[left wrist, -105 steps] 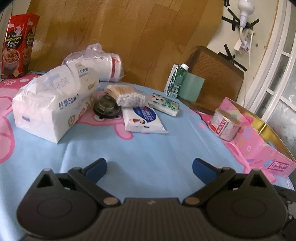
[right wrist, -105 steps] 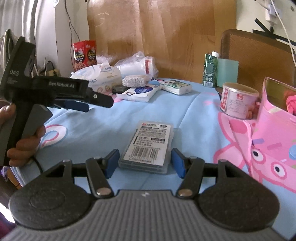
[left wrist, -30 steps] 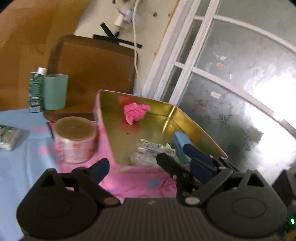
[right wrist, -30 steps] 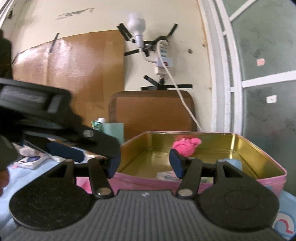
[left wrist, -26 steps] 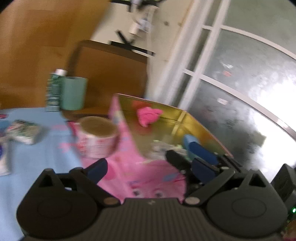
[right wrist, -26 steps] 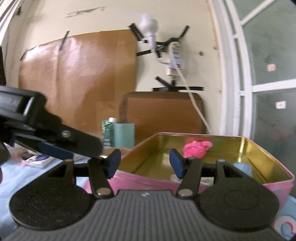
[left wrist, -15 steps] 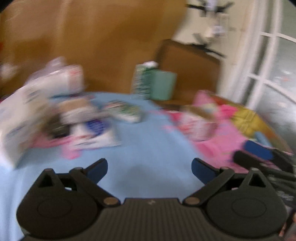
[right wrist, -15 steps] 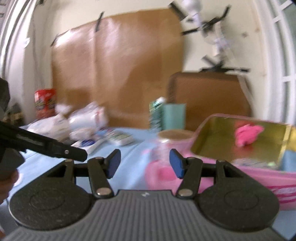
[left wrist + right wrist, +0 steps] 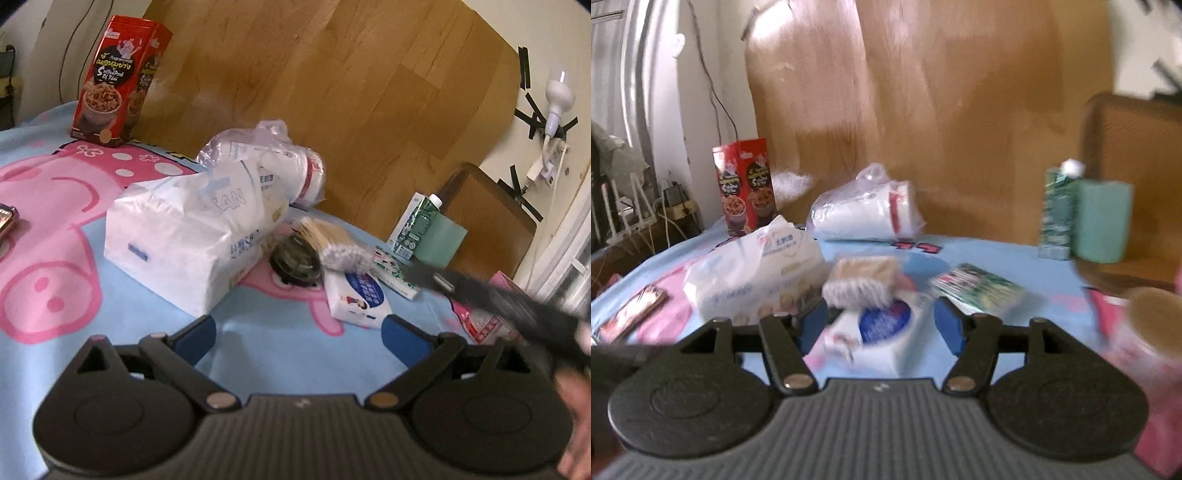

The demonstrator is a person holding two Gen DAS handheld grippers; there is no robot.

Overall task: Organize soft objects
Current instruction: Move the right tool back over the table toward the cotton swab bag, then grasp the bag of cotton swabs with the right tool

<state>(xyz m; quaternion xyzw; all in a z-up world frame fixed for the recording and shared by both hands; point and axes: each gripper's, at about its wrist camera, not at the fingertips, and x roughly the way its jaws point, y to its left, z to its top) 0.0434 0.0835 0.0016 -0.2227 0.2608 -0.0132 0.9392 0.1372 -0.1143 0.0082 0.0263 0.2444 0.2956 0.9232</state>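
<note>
Soft packs lie on the blue and pink tablecloth point(image 9: 295, 354). A large white tissue pack point(image 9: 184, 243) point(image 9: 753, 273) sits left of a bag of cotton swabs point(image 9: 332, 240) point(image 9: 864, 280). In front of the swabs lies a small tissue packet with a blue label point(image 9: 356, 299) point(image 9: 882, 332), and a green patterned tissue pack point(image 9: 391, 271) point(image 9: 975, 288) lies to its right. My left gripper point(image 9: 297, 338) is open and empty above the cloth. My right gripper point(image 9: 881, 325) is opening; the small packet shows between its fingers, untouched. It also crosses the left wrist view as a dark blur point(image 9: 498, 302).
A red snack box point(image 9: 118, 81) and a plastic bag of cups point(image 9: 269, 166) stand at the back. A green carton point(image 9: 417, 225), a teal cup point(image 9: 439, 240) and a pink can point(image 9: 1152, 306) are on the right. A dark round object point(image 9: 295, 262) sits under the swabs.
Both views swung left, away from the pink tin with the pink cloth and onto the table with the tissue packs. The right gripper's fingers stand wider apart.
</note>
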